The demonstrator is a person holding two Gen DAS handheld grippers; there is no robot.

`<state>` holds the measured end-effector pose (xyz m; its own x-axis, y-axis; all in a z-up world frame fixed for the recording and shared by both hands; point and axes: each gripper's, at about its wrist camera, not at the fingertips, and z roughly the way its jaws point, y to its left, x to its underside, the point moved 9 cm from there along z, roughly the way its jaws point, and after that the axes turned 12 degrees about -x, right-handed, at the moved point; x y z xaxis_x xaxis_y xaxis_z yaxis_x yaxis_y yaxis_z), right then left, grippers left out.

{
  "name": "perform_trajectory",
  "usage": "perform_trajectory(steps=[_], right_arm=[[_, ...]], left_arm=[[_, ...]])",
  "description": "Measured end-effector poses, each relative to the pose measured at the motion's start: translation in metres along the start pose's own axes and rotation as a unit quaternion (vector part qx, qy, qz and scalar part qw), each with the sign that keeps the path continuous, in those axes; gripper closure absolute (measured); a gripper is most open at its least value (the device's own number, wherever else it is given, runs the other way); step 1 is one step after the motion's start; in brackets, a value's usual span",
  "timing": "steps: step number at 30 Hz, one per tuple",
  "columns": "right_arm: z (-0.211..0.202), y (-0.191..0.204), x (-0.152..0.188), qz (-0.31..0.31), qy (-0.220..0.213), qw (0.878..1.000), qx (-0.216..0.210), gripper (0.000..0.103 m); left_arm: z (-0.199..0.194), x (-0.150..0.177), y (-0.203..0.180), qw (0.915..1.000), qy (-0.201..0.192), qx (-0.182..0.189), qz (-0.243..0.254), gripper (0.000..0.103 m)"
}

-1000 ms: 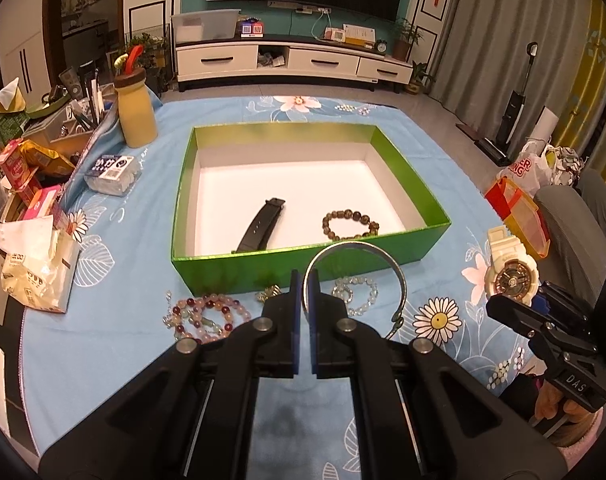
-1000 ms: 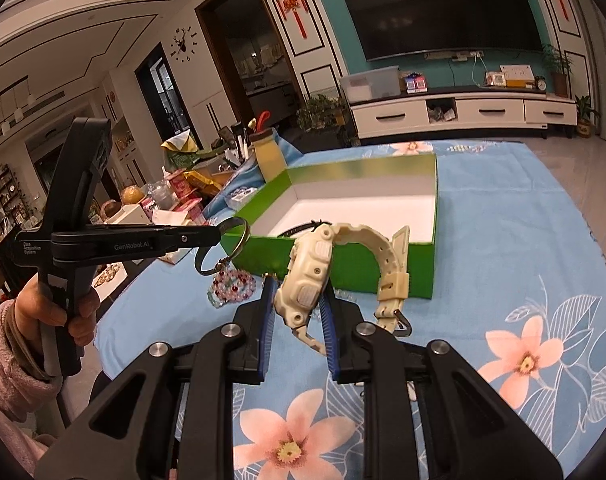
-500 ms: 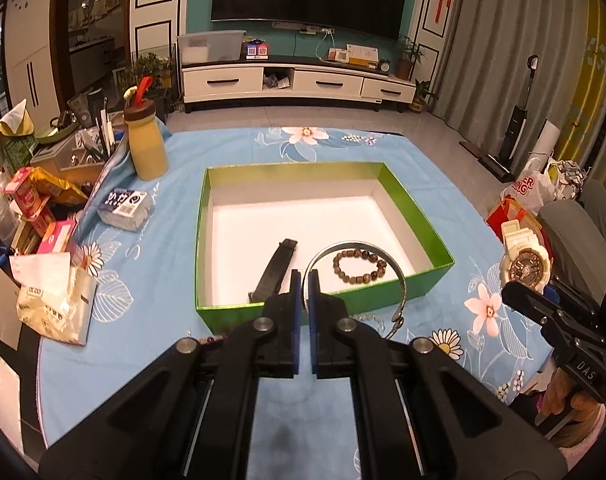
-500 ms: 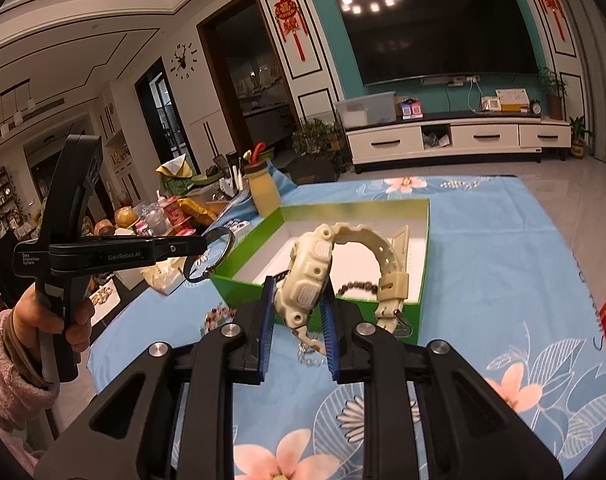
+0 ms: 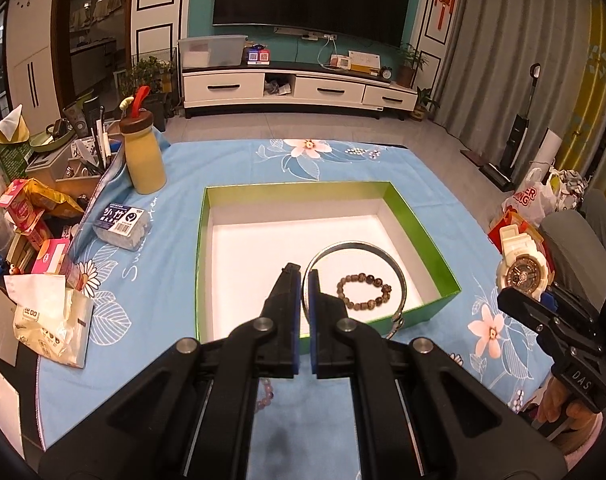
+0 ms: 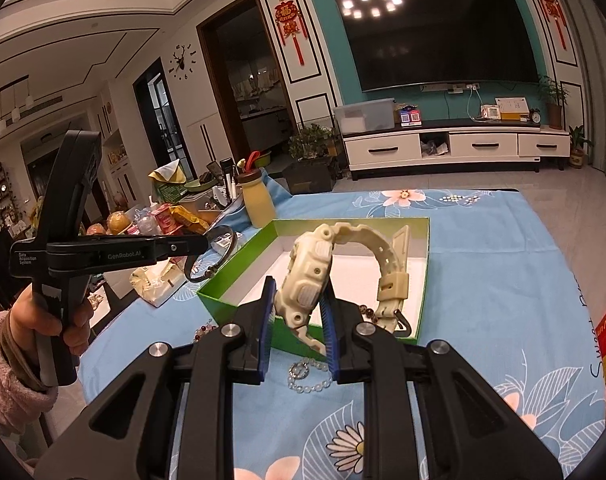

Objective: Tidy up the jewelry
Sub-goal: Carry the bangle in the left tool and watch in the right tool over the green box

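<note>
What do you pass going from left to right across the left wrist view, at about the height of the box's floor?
Crumpled paper snack bag → green cardboard box's left wall → left gripper clamping a thin silver metal bangle → brown beaded bracelet → cream plastic wristwatch in the right gripper.

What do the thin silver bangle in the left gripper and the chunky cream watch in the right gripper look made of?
Silver bangle: probably polished metal, thin rigid hoop with bright glints. Cream watch: likely matte resin or rubber, moulded ridged case, strap with punched holes.
</note>
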<state>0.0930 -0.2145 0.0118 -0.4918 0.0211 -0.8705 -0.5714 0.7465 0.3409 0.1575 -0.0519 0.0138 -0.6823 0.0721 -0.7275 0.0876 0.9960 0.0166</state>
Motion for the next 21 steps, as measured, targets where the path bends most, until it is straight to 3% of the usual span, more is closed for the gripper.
perform_trajectory(steps=[21], right_arm=[[0.041, -0.027, -0.013, 0.0, 0.0, 1.0, 0.018, 0.081]], left_arm=[[0.055, -0.023, 0.005, 0.9998, 0.015, -0.008, -0.005, 0.1]])
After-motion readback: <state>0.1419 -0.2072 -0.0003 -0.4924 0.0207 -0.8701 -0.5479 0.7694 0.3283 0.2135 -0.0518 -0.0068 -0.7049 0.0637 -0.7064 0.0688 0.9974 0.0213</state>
